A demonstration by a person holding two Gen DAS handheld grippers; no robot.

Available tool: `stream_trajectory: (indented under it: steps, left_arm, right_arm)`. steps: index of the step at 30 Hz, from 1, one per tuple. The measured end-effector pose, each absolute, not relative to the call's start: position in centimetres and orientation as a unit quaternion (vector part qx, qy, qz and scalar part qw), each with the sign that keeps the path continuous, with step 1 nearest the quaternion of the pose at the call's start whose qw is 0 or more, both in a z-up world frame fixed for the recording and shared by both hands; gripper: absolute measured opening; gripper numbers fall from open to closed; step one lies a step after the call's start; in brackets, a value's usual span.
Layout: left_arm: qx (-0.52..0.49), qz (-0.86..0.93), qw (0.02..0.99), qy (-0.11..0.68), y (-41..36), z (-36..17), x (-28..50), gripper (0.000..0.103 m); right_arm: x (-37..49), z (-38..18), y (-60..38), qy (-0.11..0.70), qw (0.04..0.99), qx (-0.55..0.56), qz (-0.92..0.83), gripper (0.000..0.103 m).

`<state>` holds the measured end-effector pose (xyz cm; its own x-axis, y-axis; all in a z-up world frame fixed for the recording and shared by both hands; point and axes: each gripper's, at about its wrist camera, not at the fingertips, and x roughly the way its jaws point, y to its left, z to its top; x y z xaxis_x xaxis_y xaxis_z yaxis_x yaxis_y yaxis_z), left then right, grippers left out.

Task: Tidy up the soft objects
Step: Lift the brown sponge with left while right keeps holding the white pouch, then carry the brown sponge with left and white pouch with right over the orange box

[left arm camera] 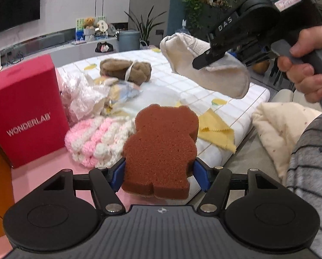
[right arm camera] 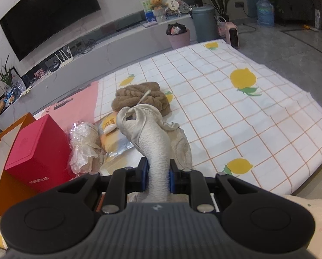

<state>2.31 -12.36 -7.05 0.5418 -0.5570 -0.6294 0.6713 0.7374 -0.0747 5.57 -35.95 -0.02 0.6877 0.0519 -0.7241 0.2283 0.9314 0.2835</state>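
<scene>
- My left gripper (left arm camera: 158, 173) is clamped on a brown bear-shaped sponge (left arm camera: 161, 149), pads pressing its sides, lifted clear so it can be sorted.
- My right gripper (right arm camera: 158, 178), jaws narrow, pinches a cream cloth (right arm camera: 154, 149) that droops ahead of it.
- Beyond both lies the lemon-print mattress (right arm camera: 247, 116); left of the grippers stands a red box (left arm camera: 24, 112), probably the destination.

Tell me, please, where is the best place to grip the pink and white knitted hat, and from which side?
Probably the hat's bulging near edge, from above. It lies slumped on the pink surface, close beside the red box, so a sideways approach looks cramped. The knit is thick and should bunch easily between the pads.
</scene>
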Motion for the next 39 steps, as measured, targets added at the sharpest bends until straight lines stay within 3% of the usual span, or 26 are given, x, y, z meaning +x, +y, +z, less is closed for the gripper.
stream_trajectory:
  steps: [13, 18, 23, 29, 33, 39]
  left_arm:
    - [0.008, -0.370, 0.897, 0.242, -11.0, 0.4, 1.7, 0.074]
    - [-0.013, -0.309, 0.928, 0.209, -9.0, 4.2, 2.6, 0.074]
    - [0.005, -0.180, 0.975, 0.129, -6.3, 8.6, 2.1, 0.074]
    - [-0.034, -0.119, 0.987, 0.101, -0.3, 10.6, 2.1, 0.073]
    - [-0.067, -0.091, 0.986, 0.125, 3.8, 9.6, 3.6, 0.073]
    - [-0.089, -0.077, 0.967, 0.224, 7.0, 7.2, 7.4, 0.073]
  right_arm:
    - [3.9, 2.0, -35.6, 0.345, 0.912, 0.219, -0.034, 0.018]
    - [3.5, 3.5, -35.3, 0.321, 0.923, 0.209, -0.024, 0.018]
    - [2.9, 6.0, -33.9, 0.294, 0.933, 0.205, 0.002, 0.019]
    - [2.9, 8.9, -28.9, 0.282, 0.936, 0.202, 0.057, 0.019]
    - [3.8, 10.1, -24.2, 0.288, 0.936, 0.184, 0.087, 0.019]
    - [5.2, 11.7, -17.3, 0.289, 0.934, 0.160, 0.136, 0.019]
